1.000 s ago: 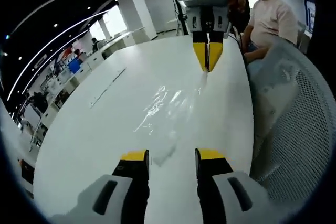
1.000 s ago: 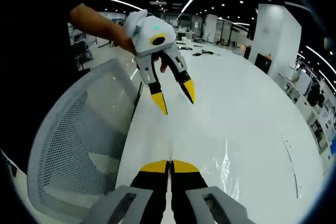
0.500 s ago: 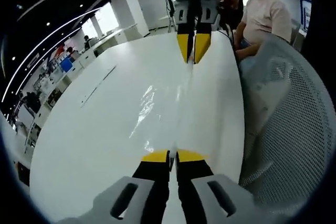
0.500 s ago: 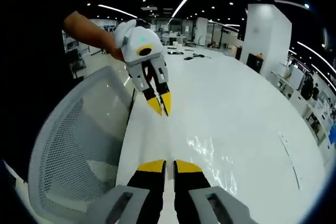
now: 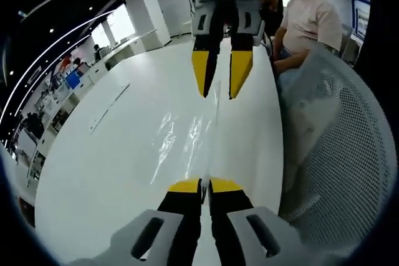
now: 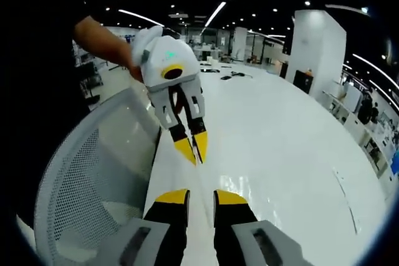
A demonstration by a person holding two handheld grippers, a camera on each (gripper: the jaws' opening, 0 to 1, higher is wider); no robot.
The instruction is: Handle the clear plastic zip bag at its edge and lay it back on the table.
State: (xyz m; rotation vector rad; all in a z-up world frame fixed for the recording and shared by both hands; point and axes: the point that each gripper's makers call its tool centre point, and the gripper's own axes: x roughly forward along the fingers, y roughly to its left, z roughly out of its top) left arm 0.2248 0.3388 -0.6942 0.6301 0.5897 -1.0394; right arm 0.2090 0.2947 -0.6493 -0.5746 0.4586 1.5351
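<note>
The clear plastic zip bag (image 5: 187, 141) lies crinkled and glossy on the white table (image 5: 106, 160). Its long edge runs along the table's right side. My left gripper (image 5: 205, 182) is shut on the bag's near edge. It also appears in the right gripper view, where the left gripper (image 6: 194, 159) points down at the table with its yellow tips together. My right gripper (image 5: 219, 95) hangs over the bag's far edge with its jaws apart and the edge between them. In its own view the right gripper (image 6: 201, 194) is open.
A grey mesh chair back (image 5: 336, 154) stands close against the table's edge beside both grippers, seen too as the chair back (image 6: 93, 172). A seated person in a pink shirt (image 5: 315, 20) is beyond it. A thin strip (image 5: 109, 107) lies on the table's far side.
My left gripper went from open to shut on the bag's near edge. My right gripper, shut on the far edge until half a second ago, has opened and let go.
</note>
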